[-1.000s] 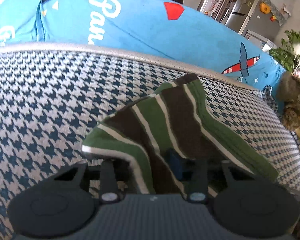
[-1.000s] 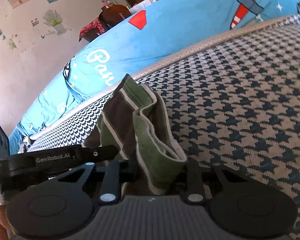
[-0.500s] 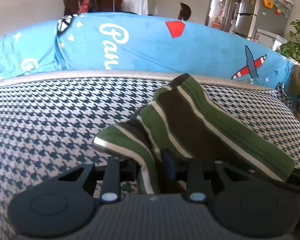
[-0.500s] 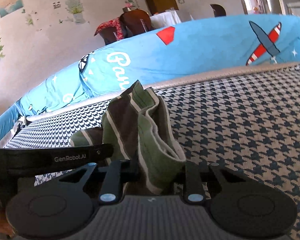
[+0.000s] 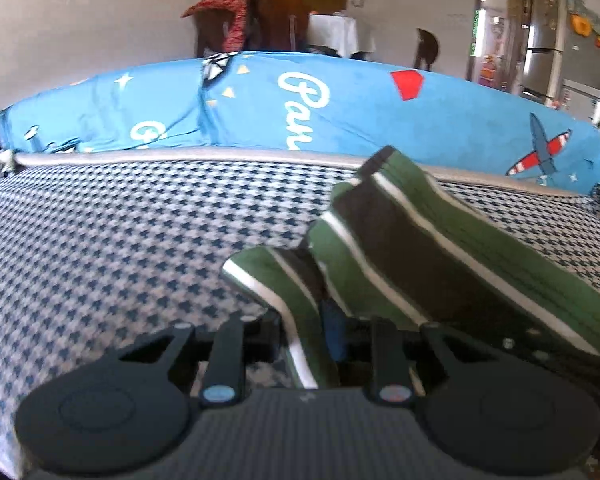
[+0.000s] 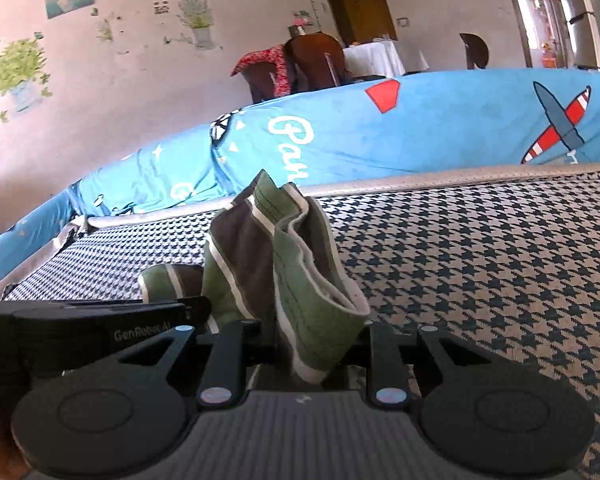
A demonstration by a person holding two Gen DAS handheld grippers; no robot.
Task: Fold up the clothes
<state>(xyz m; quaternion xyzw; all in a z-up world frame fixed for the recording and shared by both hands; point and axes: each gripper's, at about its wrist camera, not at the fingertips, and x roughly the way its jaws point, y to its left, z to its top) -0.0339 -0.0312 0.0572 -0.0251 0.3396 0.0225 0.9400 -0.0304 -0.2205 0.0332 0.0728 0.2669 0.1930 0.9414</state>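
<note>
Striped green garment (image 5: 412,248) now lifted off houndstooth cushion (image 5: 120,240), bunched between grippers — earlier lower. Left gripper (image 5: 320,332) closing, clamped on one edge; right gripper (image 6: 312,340) clamped on other. Blue airplane cover (image 5: 340,108) behind cushion. Fold carry underway.

garment (image 6: 284,276): raised over the sofa seat cushion (image 6: 480,264), bunched, its near edges between both grippers' jaws | left gripper (image 5: 314,332): beside the garment's left fold | right gripper (image 6: 316,344): at the garment's right fold | sofa backrest cover (image 5: 380,116): behind the garment | dining chairs (image 6: 300,64): behind the backrest
</note>
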